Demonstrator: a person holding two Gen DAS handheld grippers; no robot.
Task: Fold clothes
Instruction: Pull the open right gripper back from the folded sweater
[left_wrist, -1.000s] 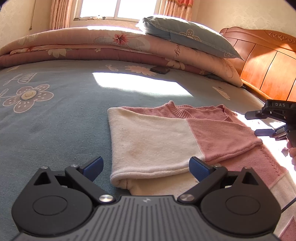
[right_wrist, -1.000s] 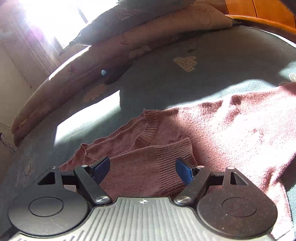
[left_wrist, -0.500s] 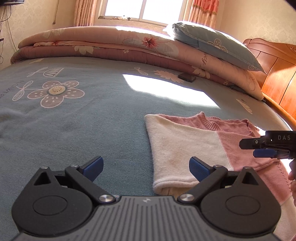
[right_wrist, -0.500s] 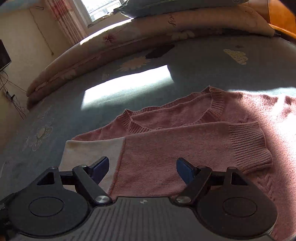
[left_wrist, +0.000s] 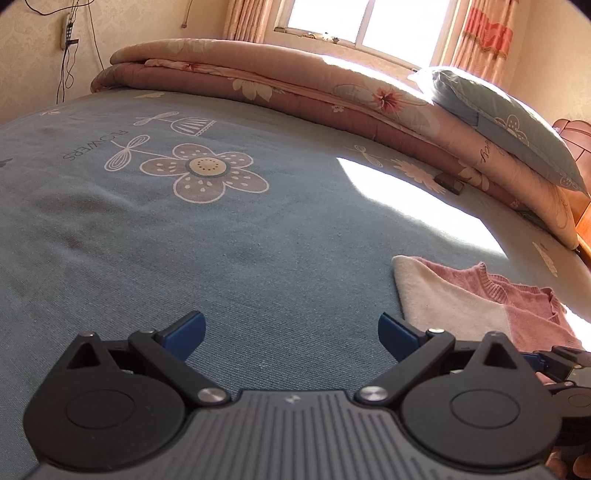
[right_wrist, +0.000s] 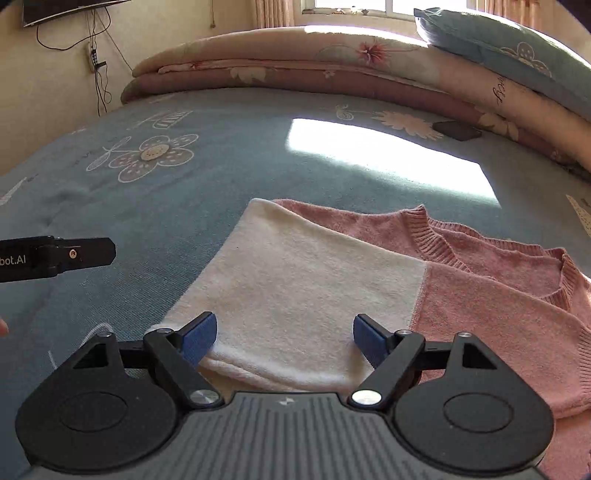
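You can read "FLOWERS" printed on the bedspread (left_wrist: 96, 144). "bot.AI" shows on your left gripper (right_wrist: 55, 256). Script on the quilt (left_wrist: 484, 152): illegible.

Both grippers, left gripper (left_wrist: 291, 334) and right gripper (right_wrist: 285, 338), look identical: black linkages, blue fingertip pads (right_wrist: 197, 338), ribbed grey body. Silver screws at the pivots. White "bot.AI" lettering on the side.

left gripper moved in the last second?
Yes. The left gripper swung left, off the sweater: the sweater, earlier between its fingers, now lies at the right edge, with bare bedspread ahead.
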